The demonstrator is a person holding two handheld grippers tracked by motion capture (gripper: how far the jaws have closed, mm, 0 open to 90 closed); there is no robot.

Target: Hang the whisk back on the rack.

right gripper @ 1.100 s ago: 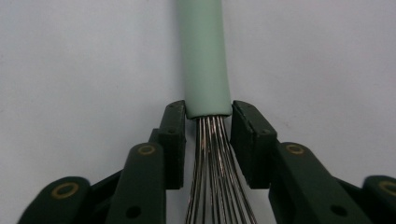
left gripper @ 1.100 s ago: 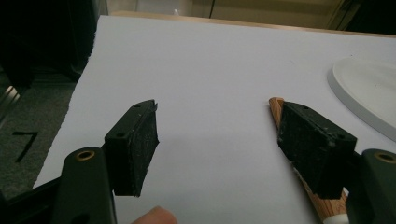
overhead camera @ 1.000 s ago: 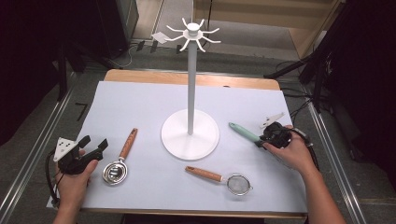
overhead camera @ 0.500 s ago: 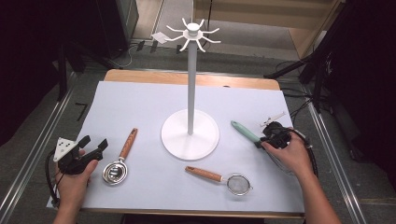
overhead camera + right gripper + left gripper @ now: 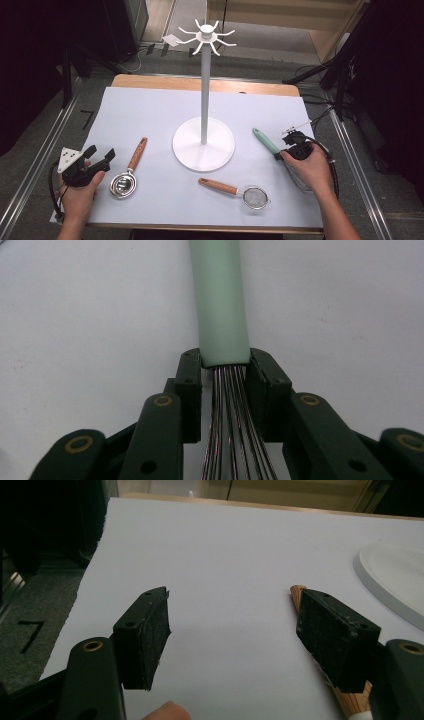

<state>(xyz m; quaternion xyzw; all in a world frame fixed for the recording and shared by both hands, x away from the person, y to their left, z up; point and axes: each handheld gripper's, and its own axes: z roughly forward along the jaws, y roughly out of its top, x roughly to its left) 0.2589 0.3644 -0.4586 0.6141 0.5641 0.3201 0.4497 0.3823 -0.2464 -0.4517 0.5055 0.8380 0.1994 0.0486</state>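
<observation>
Almost nothing has moved since the earlier high-view frames: both hands sit where they were, and the whisk point(image 5: 266, 142) has only shifted very slightly under the right gripper point(image 5: 296, 148). That gripper, at about 4 o'clock from the stand point(image 5: 203, 145), has its jaws clamped on the whisk where the mint handle point(image 5: 220, 300) meets the wires point(image 5: 231, 415); the handle lies on the white table cover point(image 5: 150, 110), pointing toward 10 o'clock. The left gripper point(image 5: 93, 159), at 8 o'clock, rests with jaws apart and nothing between them, beside the wooden-handled scoop point(image 5: 129, 170). The strainer point(image 5: 237, 191) lies at 6 o'clock. Gripped this close to the thin wires, the whisk could pivot or slip when lifted.
</observation>
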